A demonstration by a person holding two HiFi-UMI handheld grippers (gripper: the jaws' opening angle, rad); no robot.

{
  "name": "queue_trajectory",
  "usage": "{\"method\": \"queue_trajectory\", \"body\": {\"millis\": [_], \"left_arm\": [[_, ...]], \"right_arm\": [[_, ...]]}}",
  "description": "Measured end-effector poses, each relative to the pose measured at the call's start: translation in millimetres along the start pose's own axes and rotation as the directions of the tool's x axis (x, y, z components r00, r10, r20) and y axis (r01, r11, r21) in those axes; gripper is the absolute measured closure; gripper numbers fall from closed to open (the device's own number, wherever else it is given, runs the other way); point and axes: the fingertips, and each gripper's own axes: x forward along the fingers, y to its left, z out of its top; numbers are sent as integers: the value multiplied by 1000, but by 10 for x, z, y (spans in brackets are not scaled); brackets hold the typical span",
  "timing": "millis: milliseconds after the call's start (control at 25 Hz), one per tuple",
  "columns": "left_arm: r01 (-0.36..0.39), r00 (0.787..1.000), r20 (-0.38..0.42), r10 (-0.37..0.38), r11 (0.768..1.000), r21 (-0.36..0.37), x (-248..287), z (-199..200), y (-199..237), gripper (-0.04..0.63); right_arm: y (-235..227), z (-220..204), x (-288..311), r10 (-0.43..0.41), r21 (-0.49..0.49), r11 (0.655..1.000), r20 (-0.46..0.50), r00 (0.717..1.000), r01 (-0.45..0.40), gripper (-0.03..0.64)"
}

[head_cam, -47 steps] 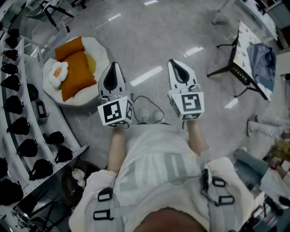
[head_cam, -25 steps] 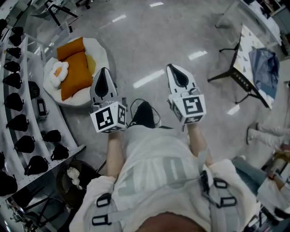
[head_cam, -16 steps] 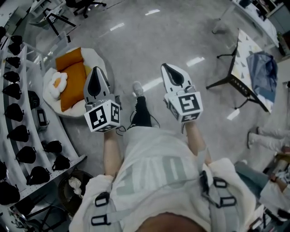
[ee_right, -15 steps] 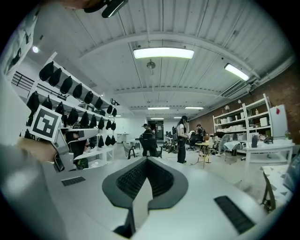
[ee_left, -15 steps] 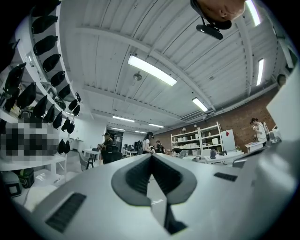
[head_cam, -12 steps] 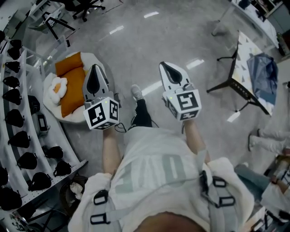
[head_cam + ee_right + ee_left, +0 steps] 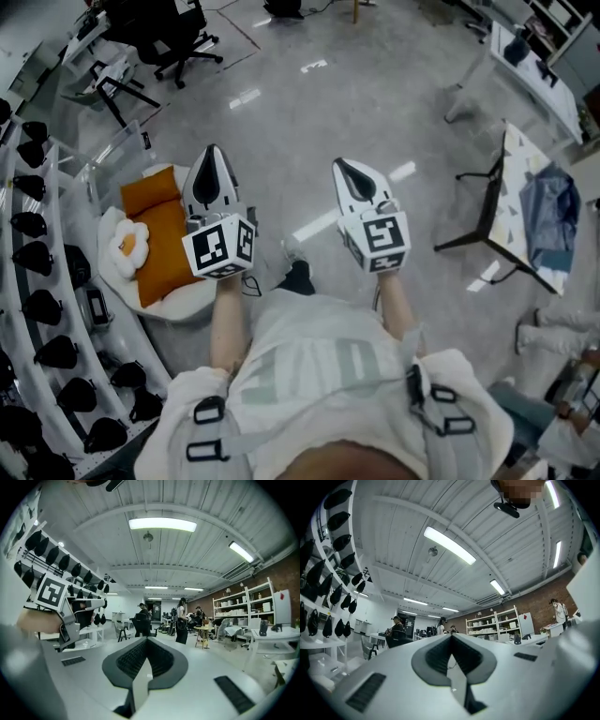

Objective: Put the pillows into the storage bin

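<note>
1. On the floor to our left lies a round cushion, and the pillows lie on it side by side.
2. A rack runs close along the cushion's left side.
3. Just behind the cushion stands what may be a bin; we cannot tell for sure.
4. An office chair stands farther behind that.
5. In the head view the left gripper overlaps the cushion's right edge, and the right gripper is level with it to its right, apart from it.
6. A table stands well apart at the far right.
</note>
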Motion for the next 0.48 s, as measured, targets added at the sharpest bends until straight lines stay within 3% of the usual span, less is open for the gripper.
{"method": "queue_trajectory", "body": {"millis": [200,480], "left_arm": [[42,999,1,-42,999,8,1108,-46,147,588],[47,999,-16,-47,999,-19,1818,-171,138,588]], "right_arm": [[-283,111,999,24,0,1000,-22,999,-24,609],[-378,235,1849,95,7,995,-31,995,-95,609]]}}
